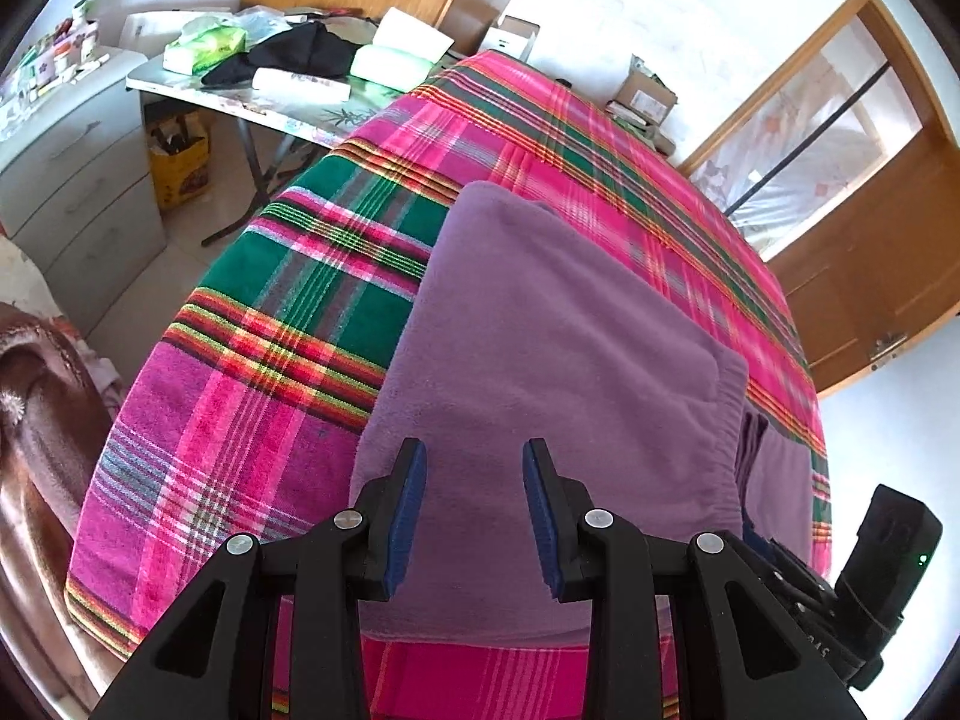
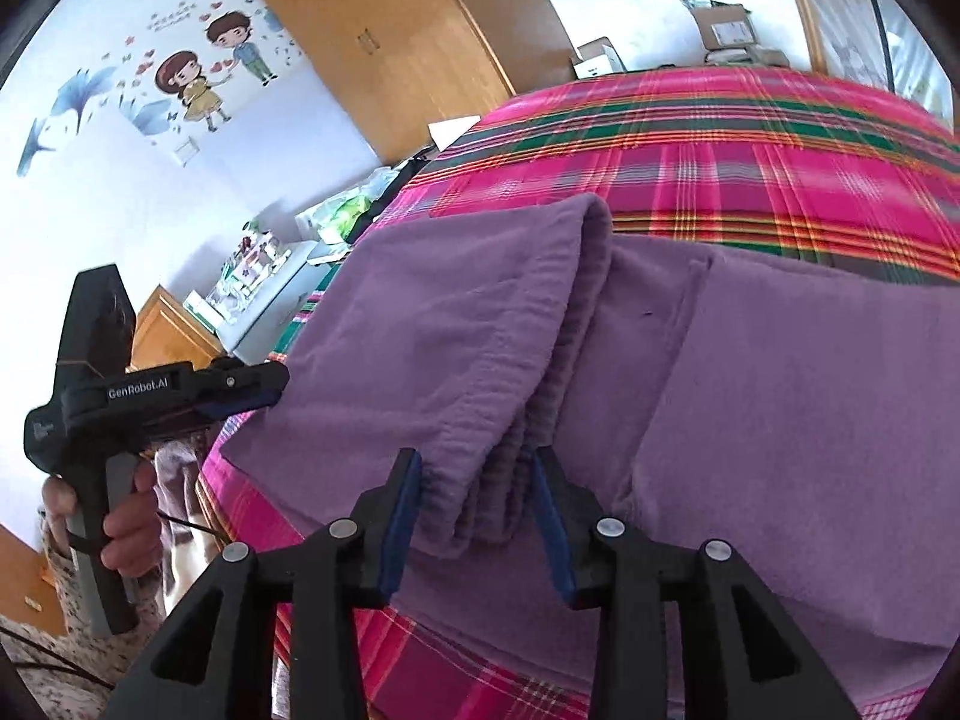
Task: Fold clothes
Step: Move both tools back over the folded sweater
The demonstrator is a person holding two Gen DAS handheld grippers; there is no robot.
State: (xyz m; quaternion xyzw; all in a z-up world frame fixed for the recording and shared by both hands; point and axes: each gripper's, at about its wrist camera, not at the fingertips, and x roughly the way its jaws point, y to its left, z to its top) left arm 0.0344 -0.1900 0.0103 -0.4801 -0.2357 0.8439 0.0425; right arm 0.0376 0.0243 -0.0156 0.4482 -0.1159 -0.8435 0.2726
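Purple trousers [image 1: 540,324] amid bare plaid bedspread [image 1: 252,324]

Garment [image 1: 540,348] on blanket [image 1: 252,324]; cluttered table [image 1: 288,108] behind, left

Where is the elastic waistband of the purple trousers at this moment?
In the right wrist view the waistband lies between the open fingers of the right gripper, at the near edge of the plaid blanket.

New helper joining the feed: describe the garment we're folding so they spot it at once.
Find the bed under the pink-and-green plaid blanket. On its near side lies the purple fleece garment, one half folded over, with a gathered elastic waistband. It is the only plain, single-colour cloth on the plaid.
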